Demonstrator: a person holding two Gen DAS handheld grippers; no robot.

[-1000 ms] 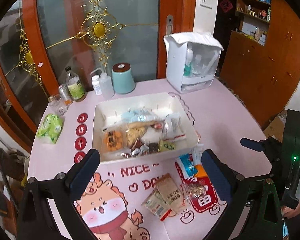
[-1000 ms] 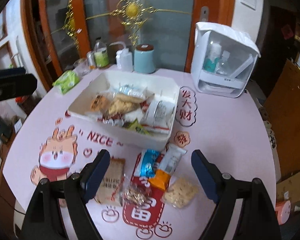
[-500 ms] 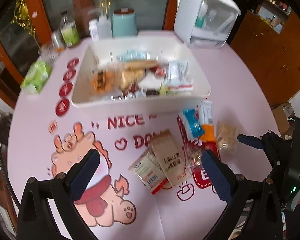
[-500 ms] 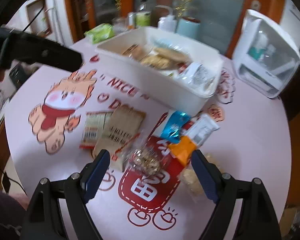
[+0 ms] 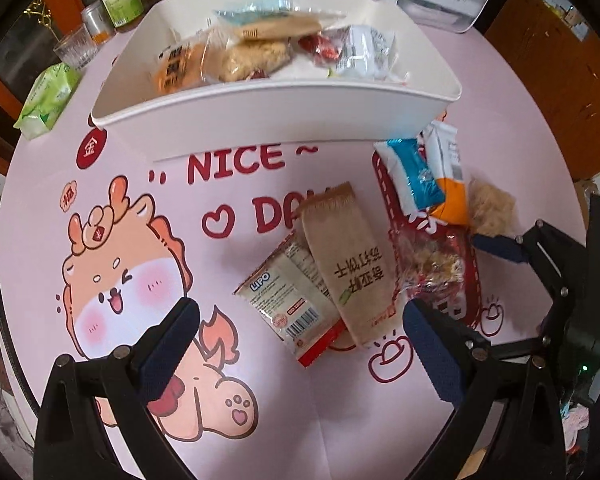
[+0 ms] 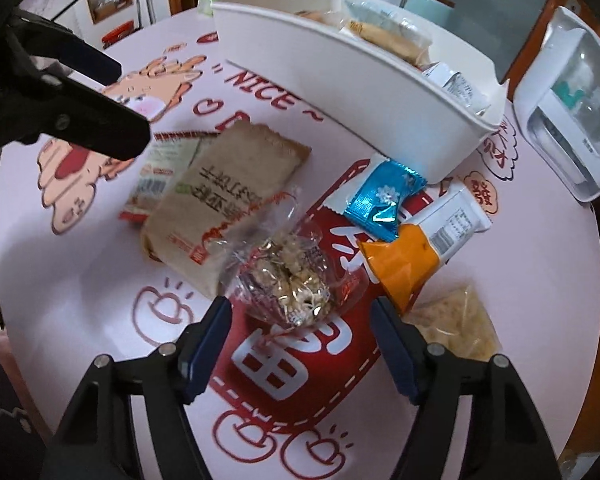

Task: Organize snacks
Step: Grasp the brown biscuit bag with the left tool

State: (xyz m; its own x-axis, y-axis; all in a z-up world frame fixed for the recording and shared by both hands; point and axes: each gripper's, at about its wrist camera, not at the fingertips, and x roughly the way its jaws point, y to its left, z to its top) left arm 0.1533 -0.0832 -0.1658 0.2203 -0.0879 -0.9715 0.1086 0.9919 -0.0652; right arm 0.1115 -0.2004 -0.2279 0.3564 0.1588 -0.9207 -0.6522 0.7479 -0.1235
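two views are given. from the left wrist, the left gripper is seen spread wide with nothing between its pads, pointed steeply down at the table. just ahead of its fingertips, between the two, the lipo pack and the brown pack are found, overlapped; the long axis of the brown pack runs away from the tool, a little to its left at the far end. the bin, partly filled with snacks, is set well ahead. off to the tool's right, the right gripper is seen beside the clear bag.

from the right wrist, the right gripper is seen fairly wide, its jaws closing, with the clear bag lying just ahead of and between the fingertips, not yet pressed by the pads. no clear long axis is shown by that bag; it is roughly round and crumpled. the orange pack lies just past the right finger, the blue pack further ahead, a pale snack at the right. the clear bag is judged nearer to the right gripper, the brown pack to the left gripper.
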